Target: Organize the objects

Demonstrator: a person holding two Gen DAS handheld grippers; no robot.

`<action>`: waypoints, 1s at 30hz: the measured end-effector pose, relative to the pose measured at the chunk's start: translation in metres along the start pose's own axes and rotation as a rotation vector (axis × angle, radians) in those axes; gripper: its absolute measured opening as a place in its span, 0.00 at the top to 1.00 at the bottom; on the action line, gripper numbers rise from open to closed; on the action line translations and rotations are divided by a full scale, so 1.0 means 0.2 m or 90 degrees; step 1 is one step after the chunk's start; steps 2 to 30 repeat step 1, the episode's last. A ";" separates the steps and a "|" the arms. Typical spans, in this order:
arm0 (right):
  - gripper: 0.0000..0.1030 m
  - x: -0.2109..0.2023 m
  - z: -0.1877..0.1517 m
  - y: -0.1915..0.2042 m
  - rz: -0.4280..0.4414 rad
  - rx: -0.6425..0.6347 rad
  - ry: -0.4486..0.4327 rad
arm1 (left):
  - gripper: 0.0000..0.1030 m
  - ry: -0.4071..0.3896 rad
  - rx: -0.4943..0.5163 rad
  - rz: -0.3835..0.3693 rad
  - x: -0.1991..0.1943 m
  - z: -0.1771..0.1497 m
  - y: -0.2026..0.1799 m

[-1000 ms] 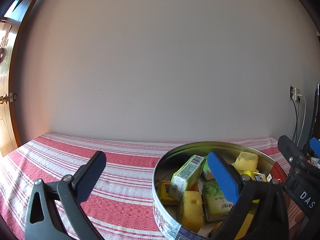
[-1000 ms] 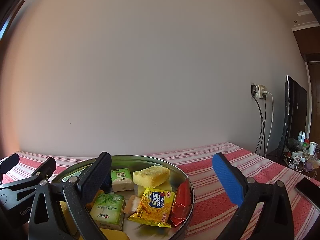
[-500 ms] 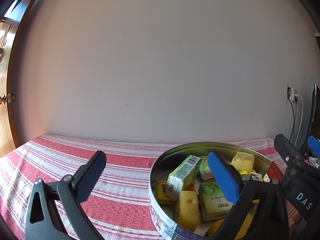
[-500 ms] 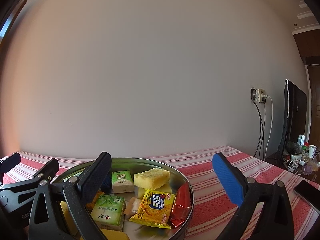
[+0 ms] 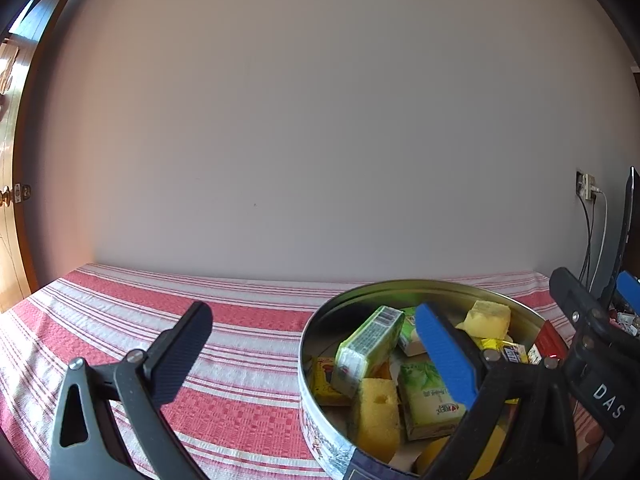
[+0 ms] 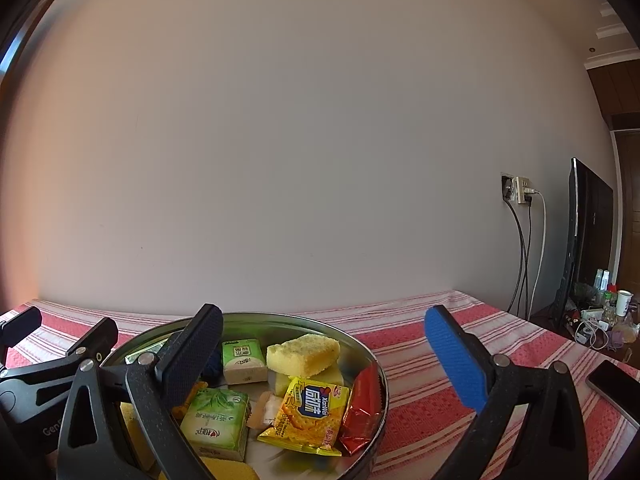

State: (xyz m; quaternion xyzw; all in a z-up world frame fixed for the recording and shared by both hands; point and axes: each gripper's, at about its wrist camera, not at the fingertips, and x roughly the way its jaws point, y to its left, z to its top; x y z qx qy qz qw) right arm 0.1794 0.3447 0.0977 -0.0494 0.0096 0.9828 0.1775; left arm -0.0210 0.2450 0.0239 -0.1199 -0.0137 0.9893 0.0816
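Snacks fill a round metal tin (image 6: 376,364) that stands on a desk covered with a red-and-white striped cloth (image 5: 240,316), close to a plain pale wall (image 6: 280,140). Inside the tin lie a yellow cracker packet (image 6: 308,416) with blue lettering, a red wrapper (image 6: 362,404) leaning against the right-hand wall, a slab of yellow cake (image 6: 303,353), a small green-and-white box (image 6: 243,361) and a green tea carton (image 6: 216,424). From the left wrist view a green carton (image 5: 366,350) with a barcode stands tilted on end against the other items, with a yellow sponge-like block (image 5: 376,412) just in front of it.

Both tools hover low over the tin with nothing between their fingers. The left gripper (image 5: 316,360) is spread wide: its black finger (image 5: 178,358) is over the bare cloth left of the tin, and its blue finger (image 5: 446,354) is above the tin's contents. The right gripper (image 6: 324,360) is likewise spread wide, its black finger (image 6: 190,356) above the tin's left half and its blue finger (image 6: 456,360) over the cloth to the right of the tin.

On the wall at far right is a socket (image 6: 518,190) with cables hanging from it, beside a dark flat screen (image 6: 576,240). A phone (image 6: 614,382) lies on the cloth at the right edge.
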 end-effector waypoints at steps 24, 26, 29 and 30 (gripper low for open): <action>0.01 0.00 0.00 0.00 0.000 0.000 0.001 | 0.00 0.000 0.001 0.000 0.00 0.00 0.00; 0.01 0.00 0.00 0.00 0.000 0.000 0.001 | 0.00 0.000 0.001 0.000 0.00 0.00 0.00; 0.01 0.00 0.00 0.00 0.000 0.000 0.001 | 0.00 0.000 0.001 0.000 0.00 0.00 0.00; 0.01 0.00 0.00 0.00 0.000 0.000 0.001 | 0.00 0.000 0.001 0.000 0.00 0.00 0.00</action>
